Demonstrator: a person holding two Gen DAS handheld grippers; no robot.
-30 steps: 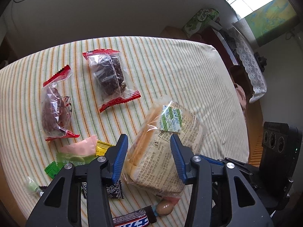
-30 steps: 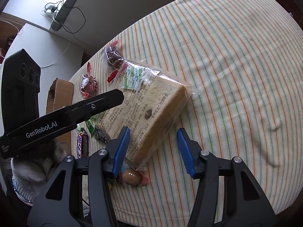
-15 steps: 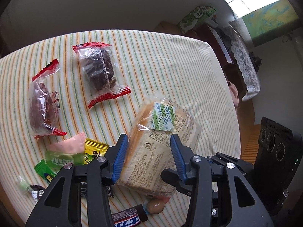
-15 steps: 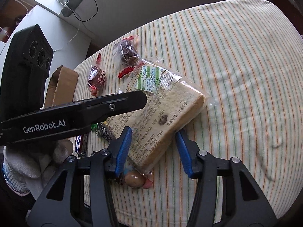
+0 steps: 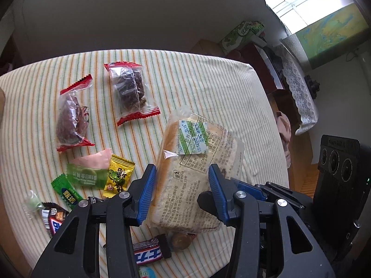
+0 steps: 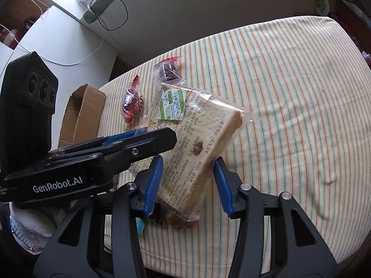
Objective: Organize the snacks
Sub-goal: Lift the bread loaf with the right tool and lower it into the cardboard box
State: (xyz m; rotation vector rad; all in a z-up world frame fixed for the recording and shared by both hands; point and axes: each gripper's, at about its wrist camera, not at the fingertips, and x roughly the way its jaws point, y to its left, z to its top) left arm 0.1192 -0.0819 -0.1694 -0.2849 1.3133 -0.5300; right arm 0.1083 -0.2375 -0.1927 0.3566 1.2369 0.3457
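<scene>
A bagged loaf of sliced bread point(image 5: 199, 162) point(image 6: 197, 134) with a green-and-white label hangs tilted over the striped tablecloth point(image 5: 208, 81). My left gripper point(image 5: 182, 170) is shut on its near end, with a blue pad on each side. My right gripper point(image 6: 188, 161) straddles the loaf's lower corner from the other side. Its jaws are closing, with both pads against the wrapper. In the right wrist view the left gripper point(image 6: 162, 136) reaches in from the left across the loaf.
Two red-ended clear packs point(image 5: 71, 118) point(image 5: 131, 90) lie at the far left. Several small candies point(image 5: 118, 176), a chocolate bar point(image 5: 148, 252) and a round brown sweet point(image 5: 180, 241) lie near the front edge. A cardboard box point(image 6: 81, 115) stands off the table's left side.
Both grippers have risen a little with the loaf, so the table looks farther off. The right gripper's jaws have narrowed onto the loaf's corner, and it has rolled somewhat.
</scene>
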